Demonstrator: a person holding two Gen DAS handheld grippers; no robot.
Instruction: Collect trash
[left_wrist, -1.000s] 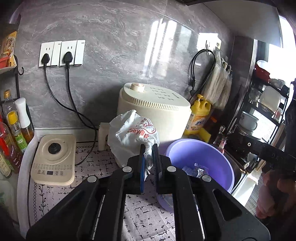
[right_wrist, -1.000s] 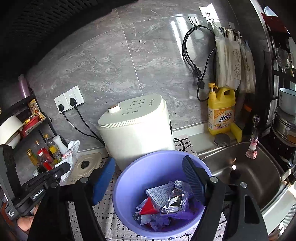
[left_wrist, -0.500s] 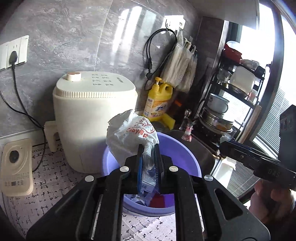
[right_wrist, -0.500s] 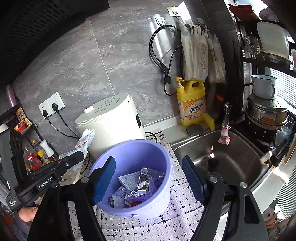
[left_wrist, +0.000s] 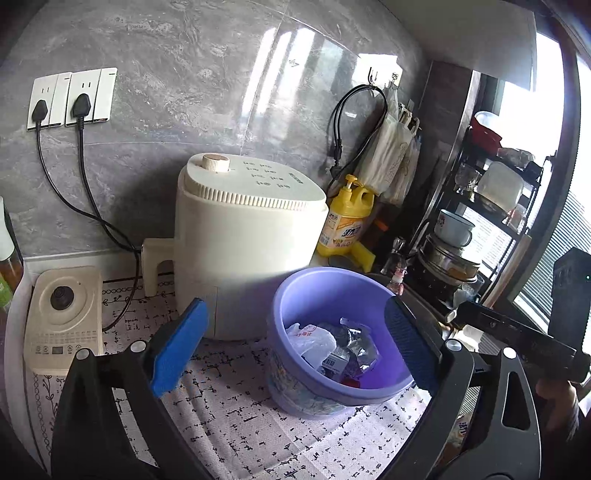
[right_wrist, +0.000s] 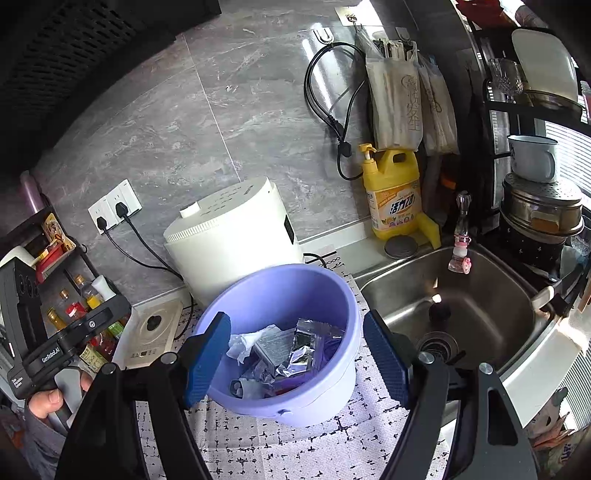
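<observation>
The left gripper (left_wrist: 295, 343) has just been opening and its jaws now stand wide apart with nothing between them; a second ago they pinched the crumpled white plastic bag (left_wrist: 312, 341). That bag now lies inside the purple basin (left_wrist: 306, 295) on the patterned mat, on top of foil wrappers (right_wrist: 306, 347) and a small carton. The right gripper (right_wrist: 295, 354) is also spread open and empty, same as before, framing the basin.
</observation>
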